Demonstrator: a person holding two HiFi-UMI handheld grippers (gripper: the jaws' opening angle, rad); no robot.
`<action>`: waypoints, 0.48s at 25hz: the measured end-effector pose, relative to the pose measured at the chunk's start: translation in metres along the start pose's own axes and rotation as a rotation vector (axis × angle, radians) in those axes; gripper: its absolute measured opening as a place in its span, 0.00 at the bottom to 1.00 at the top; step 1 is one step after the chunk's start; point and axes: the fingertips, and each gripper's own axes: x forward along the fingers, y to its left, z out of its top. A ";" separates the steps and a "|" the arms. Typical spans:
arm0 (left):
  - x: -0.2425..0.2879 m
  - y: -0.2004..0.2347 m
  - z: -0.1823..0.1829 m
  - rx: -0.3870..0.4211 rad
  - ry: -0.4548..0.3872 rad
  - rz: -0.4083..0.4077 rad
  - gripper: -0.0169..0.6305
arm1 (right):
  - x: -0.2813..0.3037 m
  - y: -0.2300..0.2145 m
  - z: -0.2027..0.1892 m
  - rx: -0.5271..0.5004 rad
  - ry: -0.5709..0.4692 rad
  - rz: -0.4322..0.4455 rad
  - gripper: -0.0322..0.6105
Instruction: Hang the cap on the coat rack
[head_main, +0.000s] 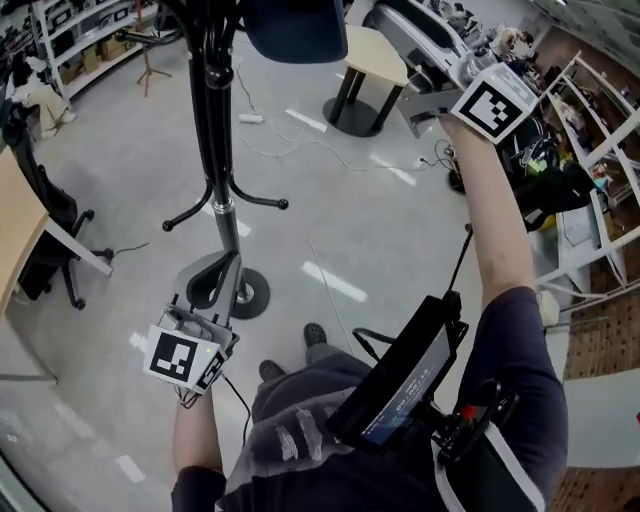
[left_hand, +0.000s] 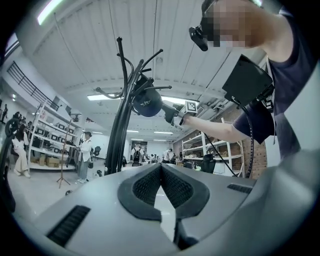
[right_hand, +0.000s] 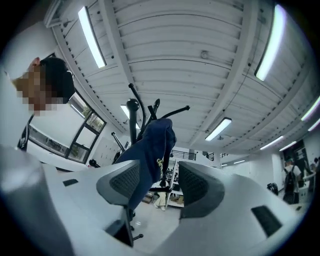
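The dark blue cap (head_main: 296, 28) hangs at the top of the black coat rack (head_main: 216, 120). My right gripper (head_main: 385, 18) is raised beside the cap at the top right, its jaws open. In the right gripper view the cap (right_hand: 156, 142) hangs from a rack arm (right_hand: 134, 112); its lower edge drops between the open pads (right_hand: 122, 185) without being pressed. My left gripper (head_main: 200, 318) is low, close to the rack's pole near its base, shut on nothing. From the left gripper view I see the cap (left_hand: 147, 102), the rack (left_hand: 122, 120) and the right gripper (left_hand: 175, 114) beside it.
A round table (head_main: 378, 58) on a black foot stands behind the rack. An office chair (head_main: 52, 228) and a desk edge (head_main: 12, 235) are at the left, shelving (head_main: 590, 150) at the right. Cables run over the floor (head_main: 330, 150). People stand by distant shelves (left_hand: 50, 150).
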 end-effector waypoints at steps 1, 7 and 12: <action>0.005 -0.003 0.001 -0.004 -0.002 -0.005 0.03 | -0.006 0.002 -0.003 0.016 0.002 0.001 0.40; 0.014 -0.009 0.000 -0.019 0.035 -0.031 0.03 | -0.024 0.039 -0.057 0.195 0.043 0.041 0.40; 0.026 -0.014 0.000 -0.007 0.053 -0.011 0.03 | -0.045 0.093 -0.121 0.211 0.160 0.146 0.09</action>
